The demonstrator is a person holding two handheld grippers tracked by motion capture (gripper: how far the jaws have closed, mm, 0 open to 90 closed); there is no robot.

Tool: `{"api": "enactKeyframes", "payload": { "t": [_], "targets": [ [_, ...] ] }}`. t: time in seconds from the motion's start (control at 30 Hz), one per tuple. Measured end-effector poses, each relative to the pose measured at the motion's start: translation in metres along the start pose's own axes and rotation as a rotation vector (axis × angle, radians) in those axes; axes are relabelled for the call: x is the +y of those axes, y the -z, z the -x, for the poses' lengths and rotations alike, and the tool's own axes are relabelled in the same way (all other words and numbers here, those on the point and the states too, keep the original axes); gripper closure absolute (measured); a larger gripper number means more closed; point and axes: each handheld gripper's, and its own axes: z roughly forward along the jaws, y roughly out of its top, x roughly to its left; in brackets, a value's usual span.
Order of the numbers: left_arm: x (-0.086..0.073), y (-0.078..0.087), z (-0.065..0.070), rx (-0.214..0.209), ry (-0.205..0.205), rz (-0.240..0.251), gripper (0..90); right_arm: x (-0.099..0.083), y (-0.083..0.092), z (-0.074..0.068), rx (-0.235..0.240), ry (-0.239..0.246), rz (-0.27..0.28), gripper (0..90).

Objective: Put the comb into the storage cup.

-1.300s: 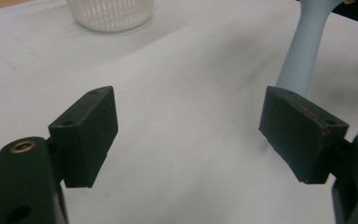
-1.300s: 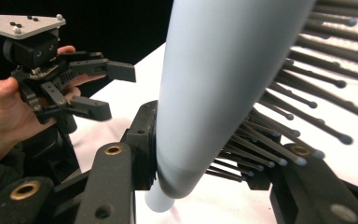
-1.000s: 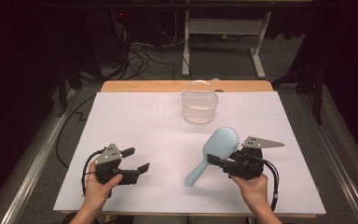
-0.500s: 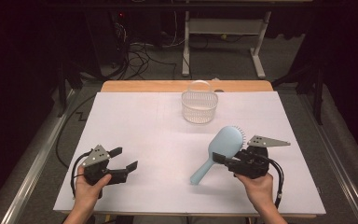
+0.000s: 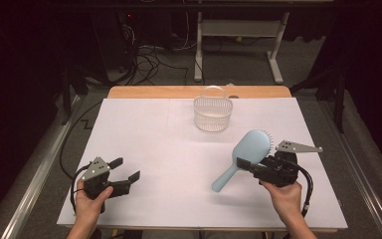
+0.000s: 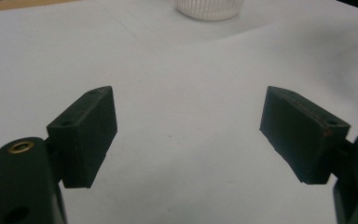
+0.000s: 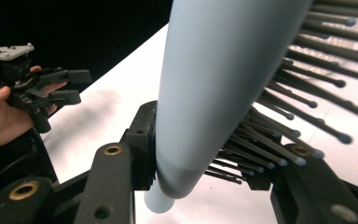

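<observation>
My right gripper (image 5: 244, 165) is shut on a light blue hairbrush (image 5: 250, 145) at the base of its head and holds it tilted above the white table, handle pointing down to the left. In the right gripper view the brush (image 7: 223, 79) is clamped between the jaws, its back against the left pad and its bristles against the right, in my right gripper (image 7: 200, 158). My left gripper (image 5: 125, 169) stands open with nothing in it near the front left of the table. In the left gripper view the left gripper (image 6: 186, 95) has its jaws spread wide over bare white surface.
A small white mesh basket (image 5: 212, 113) with a hoop handle stands at the back middle of the white-covered table (image 5: 169, 144); its base shows as the basket (image 6: 207, 8). The other hand with the left gripper (image 7: 42, 88) appears farther off. Cables and a desk frame lie on the floor behind.
The left hand has drifted left toward the table's front left corner, jaws still open. The right hand has carried the hairbrush a little to the right.
</observation>
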Motion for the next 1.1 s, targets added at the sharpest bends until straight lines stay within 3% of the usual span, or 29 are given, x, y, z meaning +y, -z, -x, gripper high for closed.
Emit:
{"api": "enactKeyframes", "payload": {
  "t": [0.73, 1.1],
  "targets": [
    [-0.009, 0.003, -0.007, 0.028, 0.047, 0.016, 19.5, 0.014, 0.025, 0.018, -0.088, -0.018, 0.001, 55.9],
    [-0.011, 0.001, -0.007, 0.025, 0.042, 0.017, 19.5, 0.024, 0.030, 0.024, -0.126, -0.008, 0.000, 55.8]
  ]
}}
